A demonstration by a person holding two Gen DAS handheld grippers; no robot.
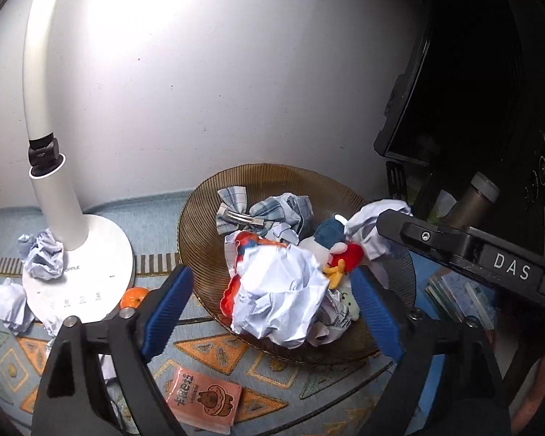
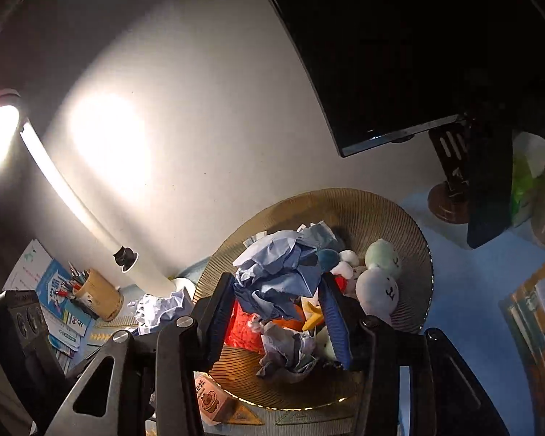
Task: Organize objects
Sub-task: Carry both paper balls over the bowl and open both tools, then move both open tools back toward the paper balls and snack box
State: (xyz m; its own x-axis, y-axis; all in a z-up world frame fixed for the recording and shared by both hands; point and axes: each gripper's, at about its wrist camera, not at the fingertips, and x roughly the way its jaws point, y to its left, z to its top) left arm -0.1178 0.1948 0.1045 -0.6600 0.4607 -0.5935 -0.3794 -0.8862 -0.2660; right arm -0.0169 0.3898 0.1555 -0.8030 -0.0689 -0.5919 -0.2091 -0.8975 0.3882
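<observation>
While the brown ribbed plate (image 1: 200,196) already holds crumpled paper, a plaid bow and plush toys, two paper wads (image 1: 41,258) still lie by the lamp base (image 1: 91,254) at far left. Your left gripper (image 1: 272,305) hangs released; your right gripper (image 2: 278,312) clenches a crumpled blue paper (image 2: 272,272) over the plate.

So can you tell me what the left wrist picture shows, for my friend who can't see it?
A brown ribbed plate on a patterned cloth is piled with crumpled paper, a plaid hair bow and a red stuffed toy. The left gripper hangs open in front of it, blue fingers wide apart. A white desk lamp stands to the left.
</observation>
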